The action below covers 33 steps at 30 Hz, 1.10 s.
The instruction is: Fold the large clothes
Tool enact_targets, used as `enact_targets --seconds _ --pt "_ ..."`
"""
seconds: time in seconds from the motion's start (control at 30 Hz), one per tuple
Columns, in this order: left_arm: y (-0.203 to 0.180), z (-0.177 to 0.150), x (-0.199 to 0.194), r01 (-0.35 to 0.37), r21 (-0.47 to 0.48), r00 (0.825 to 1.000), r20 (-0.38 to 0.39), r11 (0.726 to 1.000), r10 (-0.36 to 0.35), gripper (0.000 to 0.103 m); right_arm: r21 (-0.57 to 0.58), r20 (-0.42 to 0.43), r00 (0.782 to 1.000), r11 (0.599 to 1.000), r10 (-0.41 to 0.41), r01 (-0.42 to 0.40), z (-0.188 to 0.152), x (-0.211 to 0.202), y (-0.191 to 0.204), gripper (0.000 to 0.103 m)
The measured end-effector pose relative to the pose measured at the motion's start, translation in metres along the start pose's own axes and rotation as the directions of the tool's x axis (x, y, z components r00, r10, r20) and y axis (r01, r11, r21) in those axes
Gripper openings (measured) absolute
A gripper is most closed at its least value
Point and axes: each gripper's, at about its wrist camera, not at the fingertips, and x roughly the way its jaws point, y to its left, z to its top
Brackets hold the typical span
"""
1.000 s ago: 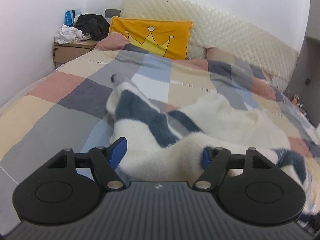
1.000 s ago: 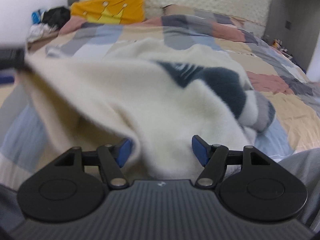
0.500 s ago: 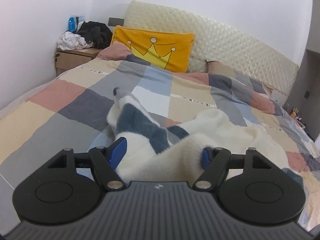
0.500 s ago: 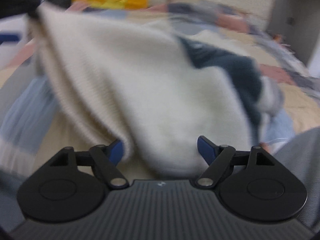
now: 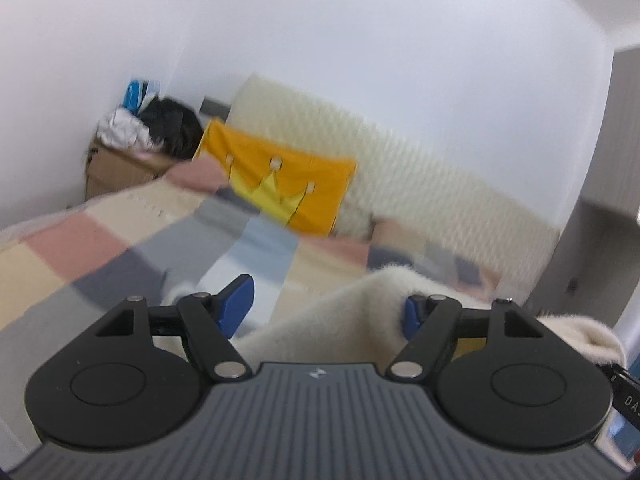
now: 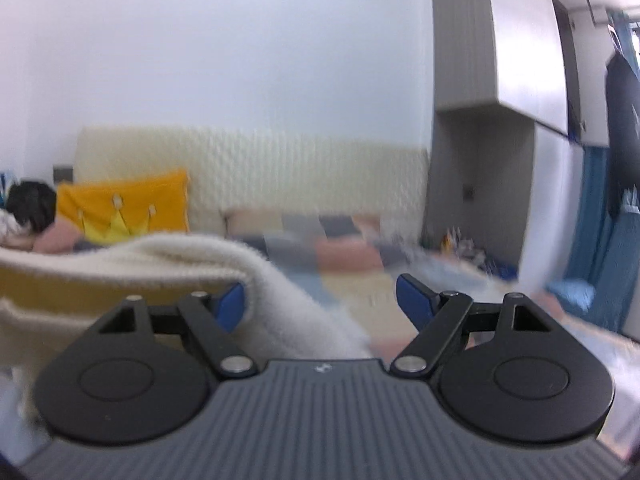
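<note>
Quick rundown for you. Your left gripper (image 5: 324, 306) is spread wide, and the cream fleece garment (image 5: 340, 312) sits between the jaws. It's bunched against the right-hand blue pad (image 5: 411, 314) and spills past it to the right. The left-hand pad stands clear with the checked quilt (image 5: 100, 248) showing behind it, so it reads as draped rather than pinched.

Your right gripper (image 6: 320, 300) has just been opening and now stands wide too. The fleece comes in from the left there, lies over the left-hand pad (image 6: 231, 305) and drops down the middle, while the right-hand pad is bare. The fleece is up in front of both cameras, above the bed.

As for writing, there's barely any. A black piece at the right edge of the left view has pale letters (image 5: 631, 402) starting "DA", and the rest is cut off. The yellow pillow (image 5: 288, 188) carries a crown drawing and no words. Everything's blurry.
</note>
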Motion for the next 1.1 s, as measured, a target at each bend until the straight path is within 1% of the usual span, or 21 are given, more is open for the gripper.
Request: enact_targets --seconds 0.1,0.17,0.3,0.4,0.47,0.53,0.6,0.67,0.73,0.77,0.8,0.87,0.93,1.0,1.1 --pt "-0.023 0.035 -0.004 0.016 -0.014 0.998 0.065 1.0 -0.016 0.077 -0.009 0.088 0.996 1.0 0.02 -0.019 0.042 0.003 -0.009 0.08" --pt "-0.041 0.061 -0.01 0.029 -0.012 0.993 0.114 1.0 -0.027 0.076 -0.021 0.153 0.988 1.0 0.023 -0.02 0.067 0.0 -0.014 0.08" --pt "-0.069 0.109 -0.022 0.057 0.001 0.98 0.191 0.998 -0.057 0.076 -0.018 0.237 0.97 0.999 0.046 -0.043 0.121 0.001 -0.025 0.08" --pt "-0.093 0.147 -0.037 0.065 0.042 0.96 0.271 0.997 -0.074 0.076 -0.02 0.299 0.952 0.998 0.067 -0.065 0.16 -0.003 -0.034 0.08" --pt "-0.109 0.173 -0.05 0.067 0.077 0.944 0.318 0.995 -0.088 0.076 0.0 0.317 0.944 0.995 0.091 -0.096 0.189 -0.002 -0.044 0.08" --pt "-0.122 0.198 -0.061 0.072 0.095 0.932 0.349 0.993 -0.101 0.076 0.025 0.33 0.937 0.991 0.115 -0.131 0.217 -0.006 -0.054 0.08" --pt "-0.132 0.225 -0.071 0.09 0.09 0.929 0.351 0.992 -0.116 0.076 0.015 0.372 0.92 0.991 0.12 -0.135 0.24 -0.011 -0.057 0.08" --pt "-0.138 0.251 -0.078 0.12 0.057 0.93 0.342 0.991 -0.132 0.076 0.006 0.416 0.901 0.99 0.126 -0.14 0.262 -0.019 -0.062 0.081" --pt "-0.143 0.275 -0.083 0.139 0.028 0.93 0.339 0.99 -0.14 0.076 0.026 0.431 0.89 0.983 0.151 -0.179 0.285 -0.025 -0.069 0.081" --pt "-0.147 0.285 -0.086 0.139 0.026 0.928 0.344 0.99 -0.139 0.076 0.039 0.432 0.886 0.978 0.168 -0.204 0.297 -0.027 -0.073 0.081" --pt "-0.152 0.294 -0.088 0.13 0.043 0.927 0.35 0.991 -0.137 0.076 0.048 0.434 0.883 0.974 0.181 -0.224 0.308 -0.028 -0.076 0.081" --pt "-0.162 0.305 -0.092 0.102 0.081 0.921 0.369 0.992 -0.124 0.076 0.05 0.438 0.881 0.973 0.18 -0.224 0.324 -0.028 -0.077 0.081" --pt "-0.166 0.311 -0.092 0.083 0.114 0.923 0.367 0.99 -0.12 0.076 0.029 0.448 0.876 0.977 0.178 -0.213 0.331 -0.023 -0.075 0.081" --pt "-0.163 0.311 -0.087 0.079 0.12 0.93 0.349 0.99 -0.117 0.076 0.013 0.447 0.877 0.98 0.173 -0.2 0.331 -0.013 -0.07 0.081" --pt "-0.153 0.302 -0.068 0.056 0.126 0.947 0.306 0.99 -0.093 0.076 0.007 0.412 0.891 0.977 0.191 -0.212 0.318 0.01 -0.061 0.08"
